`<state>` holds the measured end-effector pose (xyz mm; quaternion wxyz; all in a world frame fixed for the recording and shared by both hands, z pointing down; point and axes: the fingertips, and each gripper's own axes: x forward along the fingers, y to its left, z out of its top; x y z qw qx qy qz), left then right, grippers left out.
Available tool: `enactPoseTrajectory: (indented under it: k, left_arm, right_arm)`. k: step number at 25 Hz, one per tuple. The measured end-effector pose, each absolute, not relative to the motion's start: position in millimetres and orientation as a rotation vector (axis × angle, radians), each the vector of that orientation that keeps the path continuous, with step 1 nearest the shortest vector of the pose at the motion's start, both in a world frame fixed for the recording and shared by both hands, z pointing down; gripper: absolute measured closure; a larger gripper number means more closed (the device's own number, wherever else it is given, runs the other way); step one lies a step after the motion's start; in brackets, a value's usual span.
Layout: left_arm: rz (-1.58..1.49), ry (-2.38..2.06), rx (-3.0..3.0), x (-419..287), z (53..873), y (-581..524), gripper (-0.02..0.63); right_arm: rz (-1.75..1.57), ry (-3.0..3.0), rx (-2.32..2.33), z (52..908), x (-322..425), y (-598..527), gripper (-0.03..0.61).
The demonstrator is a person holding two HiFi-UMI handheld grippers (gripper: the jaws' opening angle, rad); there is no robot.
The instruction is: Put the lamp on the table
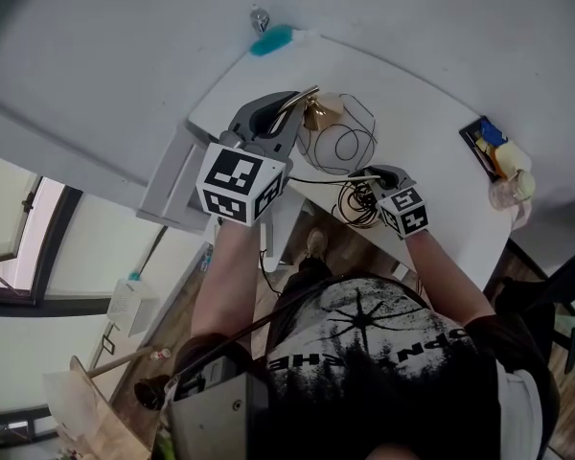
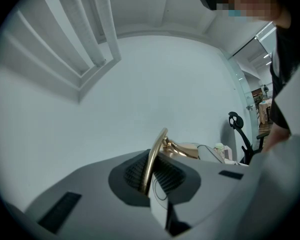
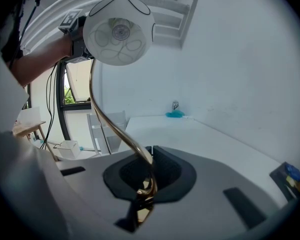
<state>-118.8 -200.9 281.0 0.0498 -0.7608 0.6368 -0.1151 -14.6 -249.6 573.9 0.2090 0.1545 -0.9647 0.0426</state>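
The lamp has a curved brass stem and a round white shade wrapped in thin black wire. In the head view the shade hangs over the near part of the white table. My left gripper is shut on the upper stem just by the shade. My right gripper is shut on the stem's lower end, where the brass bends. The lamp's dark cord dangles in loops beneath my right gripper. Whether the lamp touches the table cannot be told.
A teal object and a small metal fitting sit at the table's far corner against the white wall. A dark tray with blue and yellow items lies on the right. A white rack stands left of the table, and a black chair stands beyond it.
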Motion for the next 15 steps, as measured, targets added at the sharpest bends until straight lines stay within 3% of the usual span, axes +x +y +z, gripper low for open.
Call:
enactPoseTrajectory:
  k: [15]
  left_arm:
    - [-0.326,1.867,-2.369,-182.0,280.0,-264.9,0.594]
  right_arm:
    - [0.136,-2.656,0.461,572.1,-73.0,-307.9,0.558]
